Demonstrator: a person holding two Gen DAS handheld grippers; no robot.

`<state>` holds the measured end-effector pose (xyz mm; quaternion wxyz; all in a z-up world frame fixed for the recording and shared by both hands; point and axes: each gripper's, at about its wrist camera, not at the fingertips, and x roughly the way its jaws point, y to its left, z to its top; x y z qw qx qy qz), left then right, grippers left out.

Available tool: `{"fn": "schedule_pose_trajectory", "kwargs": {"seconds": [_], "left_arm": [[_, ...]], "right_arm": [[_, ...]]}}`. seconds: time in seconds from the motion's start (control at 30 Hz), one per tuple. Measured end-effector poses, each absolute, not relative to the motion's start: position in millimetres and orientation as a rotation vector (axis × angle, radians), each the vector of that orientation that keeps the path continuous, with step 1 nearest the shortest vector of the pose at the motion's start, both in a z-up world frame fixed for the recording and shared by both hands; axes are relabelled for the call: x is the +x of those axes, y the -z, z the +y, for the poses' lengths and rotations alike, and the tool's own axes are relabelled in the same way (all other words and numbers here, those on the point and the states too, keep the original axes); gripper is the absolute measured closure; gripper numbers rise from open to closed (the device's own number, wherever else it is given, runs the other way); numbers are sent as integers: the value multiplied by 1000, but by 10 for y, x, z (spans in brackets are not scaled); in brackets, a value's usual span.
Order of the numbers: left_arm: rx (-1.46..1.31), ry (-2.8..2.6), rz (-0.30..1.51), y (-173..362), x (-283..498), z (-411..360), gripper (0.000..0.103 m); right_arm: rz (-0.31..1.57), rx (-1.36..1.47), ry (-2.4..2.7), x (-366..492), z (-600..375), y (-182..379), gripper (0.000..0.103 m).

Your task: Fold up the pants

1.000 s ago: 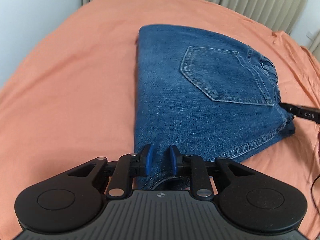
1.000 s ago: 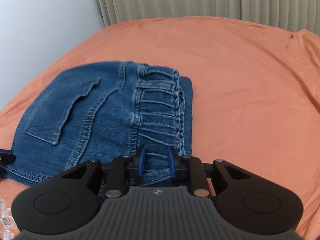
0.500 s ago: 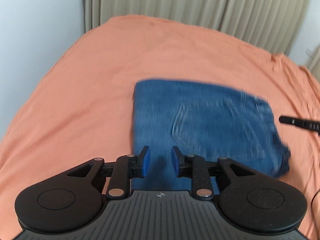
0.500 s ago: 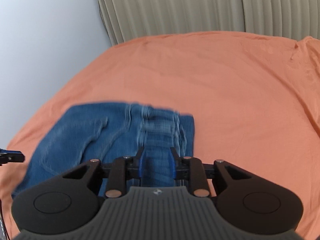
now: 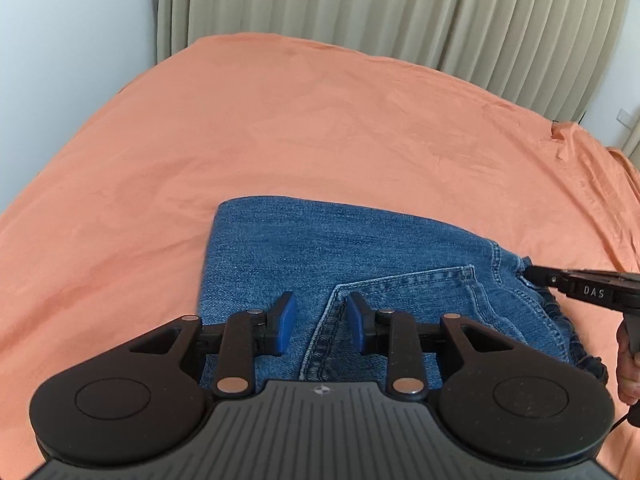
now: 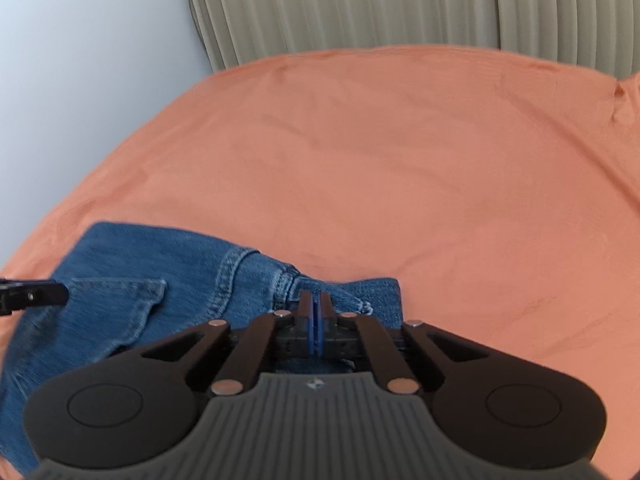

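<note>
- Since the jeans (image 5: pixel 360 264) lie folded on the bed (image 5: pixel 320 128), my left tool (image 5: pixel 320 316) hangs released, jaws just widened, gripping nothing.
- My right tool (image 6: pixel 315 312) is clenched empty, just snapped closed.

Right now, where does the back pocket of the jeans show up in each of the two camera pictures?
Left wrist view: the back pocket sits low and right of centre, just beyond the left tool, whose jaws stand apart.
Right wrist view: the back pocket sits low at the left, well left of the shut right tool.
Shared landmark: the orange sheet and the pleated curtain behind it.
</note>
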<state>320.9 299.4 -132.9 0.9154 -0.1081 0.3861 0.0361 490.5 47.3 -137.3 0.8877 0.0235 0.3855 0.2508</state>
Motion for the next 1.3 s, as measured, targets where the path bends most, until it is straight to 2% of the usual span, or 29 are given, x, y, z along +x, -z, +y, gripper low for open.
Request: {"fn": "schedule_pose_trajectory", "kwargs": {"seconds": [0.13, 0.17, 0.2, 0.37, 0.57, 0.67, 0.93, 1.13, 1.17, 1.2, 1.3], "left_arm": [[-210, -77, 774, 1241, 3150, 2898, 67], [-205, -62, 766, 1202, 3111, 2841, 67], [-201, -38, 759, 1160, 3064, 2792, 67], [-118, 57, 752, 1044, 2843, 2291, 67], [-42, 63, 749, 1144, 2617, 1903, 68], [-98, 38, 775, 1249, 2586, 1941, 68], [-143, 26, 828, 1530, 2647, 2029, 69], [-123, -9, 817, 1368, 2620, 1967, 67], [-116, -22, 810, 1312, 2582, 1948, 63], [-102, -39, 797, 1246, 2503, 1919, 60], [-56, -79, 740, 982, 2276, 1833, 50]], "right_arm": [[760, 44, -526, 4818, 498, 1261, 103], [730, 38, -533, 4733, 486, 1195, 103], [694, 27, -539, 4621, 490, 1124, 99], [612, -20, -631, 3995, 518, 866, 97], [615, -80, -678, 3508, 601, 954, 91], [639, -86, -671, 3387, 592, 1119, 85], [686, -81, -646, 3473, 624, 1450, 86], [727, -86, -629, 3531, 676, 1259, 85], [729, -84, -627, 3516, 669, 1188, 79], [720, -78, -624, 3502, 653, 1106, 64], [653, -65, -624, 3332, 554, 792, 55]]}}
